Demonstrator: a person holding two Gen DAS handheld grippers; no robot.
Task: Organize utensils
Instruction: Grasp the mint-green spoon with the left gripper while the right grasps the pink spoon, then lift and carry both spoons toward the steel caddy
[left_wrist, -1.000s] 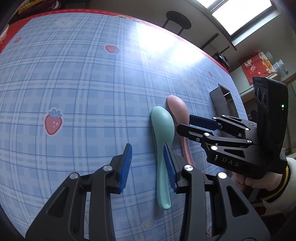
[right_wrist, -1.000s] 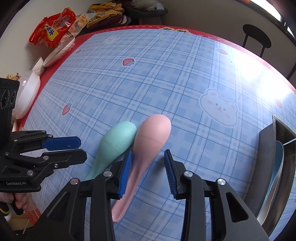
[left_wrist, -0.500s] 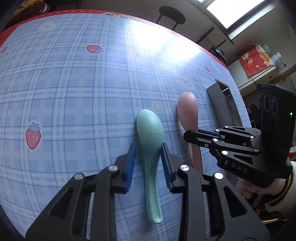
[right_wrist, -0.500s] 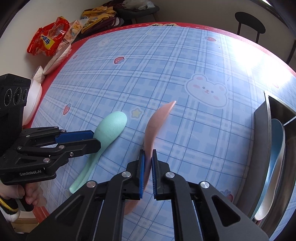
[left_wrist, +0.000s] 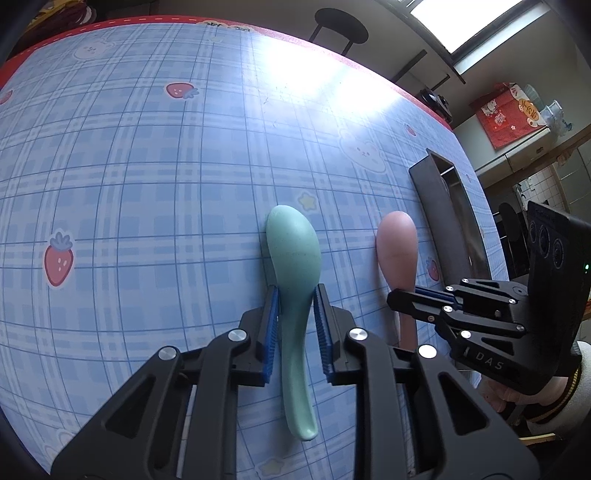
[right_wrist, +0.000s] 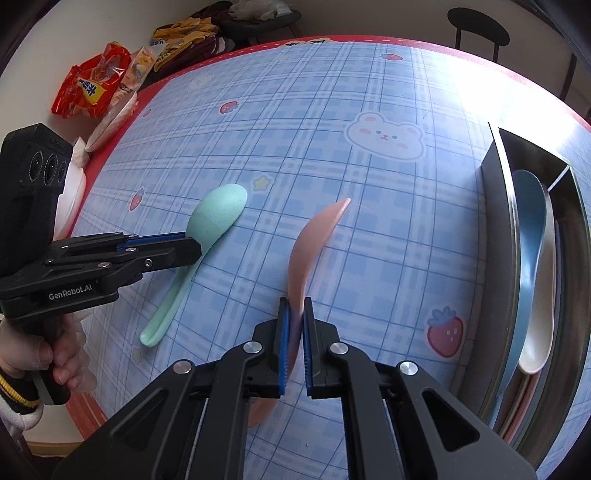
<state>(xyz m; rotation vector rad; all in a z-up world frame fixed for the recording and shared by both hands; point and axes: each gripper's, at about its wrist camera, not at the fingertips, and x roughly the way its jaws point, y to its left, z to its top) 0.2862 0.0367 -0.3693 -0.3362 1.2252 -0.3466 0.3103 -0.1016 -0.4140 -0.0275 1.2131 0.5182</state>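
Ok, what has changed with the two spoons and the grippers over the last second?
The right gripper closed on the pink plastic spoon's handle and turned it onto its edge, away from the mint-green plastic spoon. The left gripper moved over the green spoon; its fingers have just been closing around the neck. The green spoon stays flat on the table, and the metal tray hasn't moved.

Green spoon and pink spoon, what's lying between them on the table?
Nothing: only bare tablecloth lies between the green spoon and pink spoon, seen in both wrist views.
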